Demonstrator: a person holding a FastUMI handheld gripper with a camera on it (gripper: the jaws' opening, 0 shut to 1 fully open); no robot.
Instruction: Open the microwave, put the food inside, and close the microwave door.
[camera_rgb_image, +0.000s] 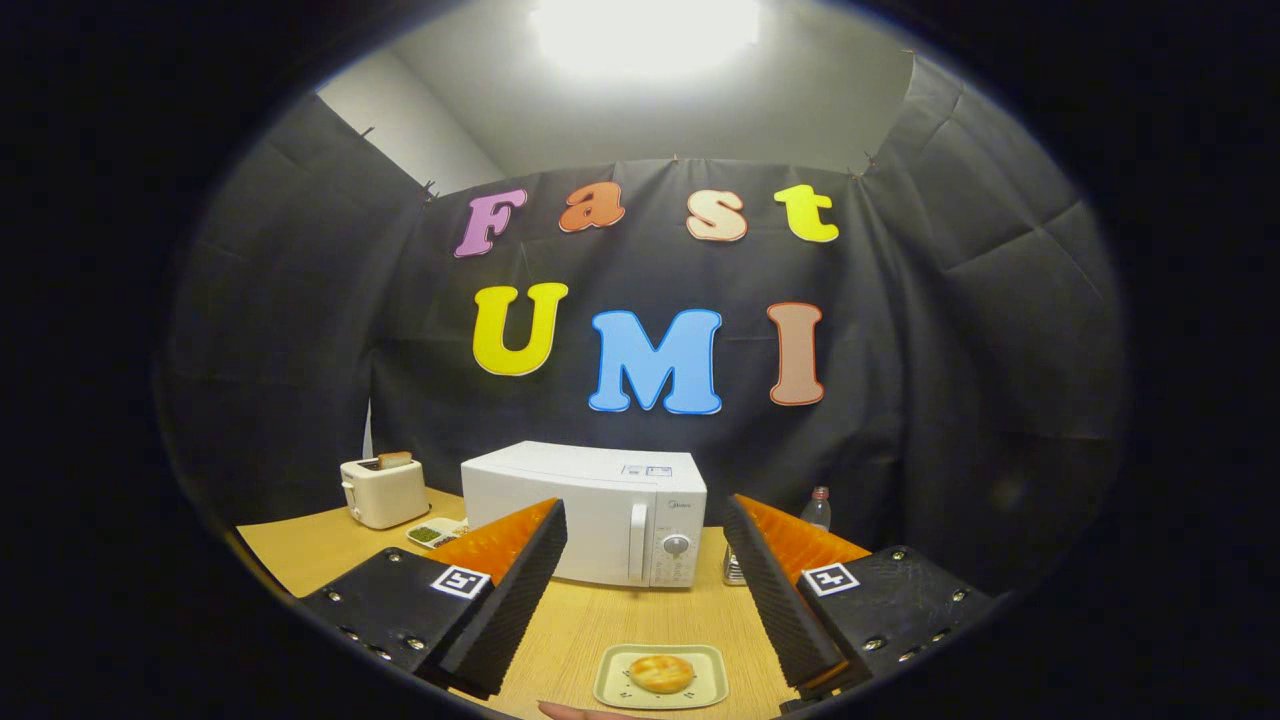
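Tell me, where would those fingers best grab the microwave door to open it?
Probably the upright handle on the closed microwave, beside its control panel. It is a slim vertical bar, so the open gripper, now holding nothing, should approach from the front, one finger on each side, then pull.

Lighting: one ceiling lamp (645, 35), blown out to white, glare spreading over the ceiling around it. Booth dim overall; cloth walls (960, 330) absorb light, creases faintly lit. Table (580, 620) warm and evenly lit. Microwave (585, 510) top bright, front slightly shaded. Gripper (645, 590) fingers spread apart, their inner faces in shade. Focus: sharp at centre, softening outward. Distortion: strong fisheye bending; darkening toward the rim.
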